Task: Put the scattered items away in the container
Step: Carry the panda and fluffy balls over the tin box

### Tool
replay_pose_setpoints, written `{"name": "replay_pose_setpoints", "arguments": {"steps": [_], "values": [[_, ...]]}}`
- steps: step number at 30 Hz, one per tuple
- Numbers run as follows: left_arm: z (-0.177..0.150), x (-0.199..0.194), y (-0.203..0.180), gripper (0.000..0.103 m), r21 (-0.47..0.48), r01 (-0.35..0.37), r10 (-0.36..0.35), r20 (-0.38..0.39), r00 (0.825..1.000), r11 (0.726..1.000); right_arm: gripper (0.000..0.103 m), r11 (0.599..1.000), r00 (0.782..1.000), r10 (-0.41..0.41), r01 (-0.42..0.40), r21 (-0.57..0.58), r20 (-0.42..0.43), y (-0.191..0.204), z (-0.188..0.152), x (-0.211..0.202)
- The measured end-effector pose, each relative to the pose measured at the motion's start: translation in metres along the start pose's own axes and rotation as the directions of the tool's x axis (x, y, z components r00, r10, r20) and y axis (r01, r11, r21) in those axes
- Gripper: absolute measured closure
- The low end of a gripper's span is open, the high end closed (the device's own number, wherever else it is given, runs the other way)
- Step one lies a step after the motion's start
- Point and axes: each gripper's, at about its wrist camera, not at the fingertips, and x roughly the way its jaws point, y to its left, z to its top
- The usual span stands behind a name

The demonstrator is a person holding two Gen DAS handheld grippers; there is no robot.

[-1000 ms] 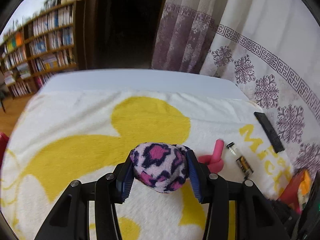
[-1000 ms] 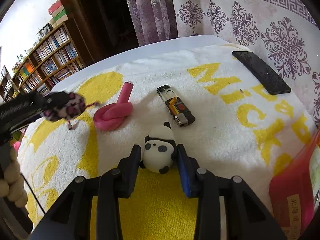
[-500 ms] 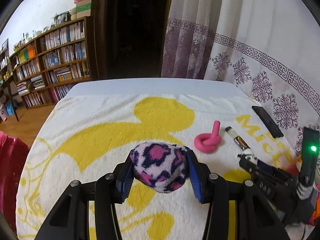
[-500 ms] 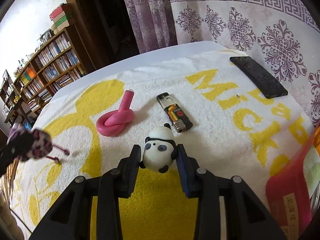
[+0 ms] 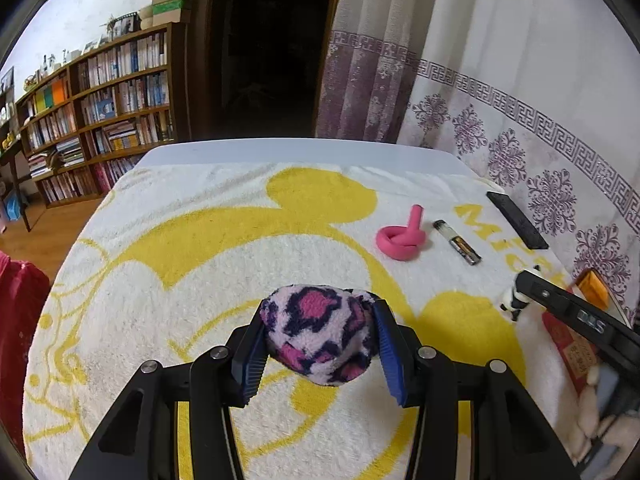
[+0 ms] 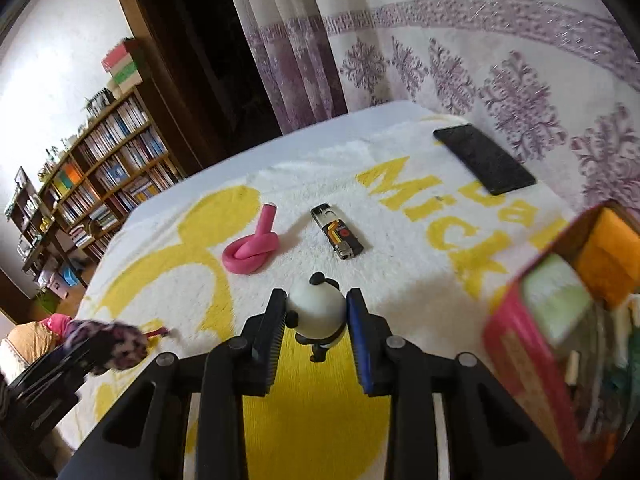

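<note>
My left gripper point(image 5: 320, 313) is shut on a fluffy pink, purple and black spotted plush point(image 5: 320, 338), held above the yellow and white towel point(image 5: 200, 264). In the right wrist view the same plush point(image 6: 110, 342) shows at the lower left. The jaws of my right gripper point(image 6: 316, 300) are closing on a small panda figure point(image 6: 318, 314), which hangs clear of the towel. A red box point(image 6: 520, 344) with things inside stands close at the right. A knotted pink foam tube point(image 6: 250, 254) and a lighter point(image 6: 340, 234) lie on the towel ahead.
A flat black device point(image 6: 484, 160) lies near the towel's far right edge, by the patterned curtain point(image 6: 520, 100). Bookshelves point(image 5: 100, 112) and a dark doorway stand beyond the bed. A red cloth point(image 5: 20, 320) shows at the left edge.
My right gripper has risen with the panda and swung toward the red box, now large at the right. My left gripper has drawn back across the towel, still holding the plush.
</note>
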Motion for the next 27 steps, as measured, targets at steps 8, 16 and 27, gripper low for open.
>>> {"name": "replay_pose_setpoints", "arguments": {"steps": [8,16,27], "values": [[-0.004,-0.01,-0.028,0.053,0.048,0.045,-0.045,0.002,0.999,0.998,0.069,0.999,0.997,0.019,-0.021,0.025,0.072,-0.02,-0.011,-0.056],[-0.007,-0.019,-0.069,0.053,0.129,0.087,-0.089,0.003,0.996,0.988,0.069,0.995,0.985,-0.072,0.06,0.079,0.156,-0.068,-0.025,-0.113],[-0.009,-0.031,-0.171,0.053,0.278,0.24,-0.244,-0.022,0.97,0.93,0.069,0.963,0.949,-0.232,0.194,0.186,0.212,-0.143,-0.044,-0.166]]}}
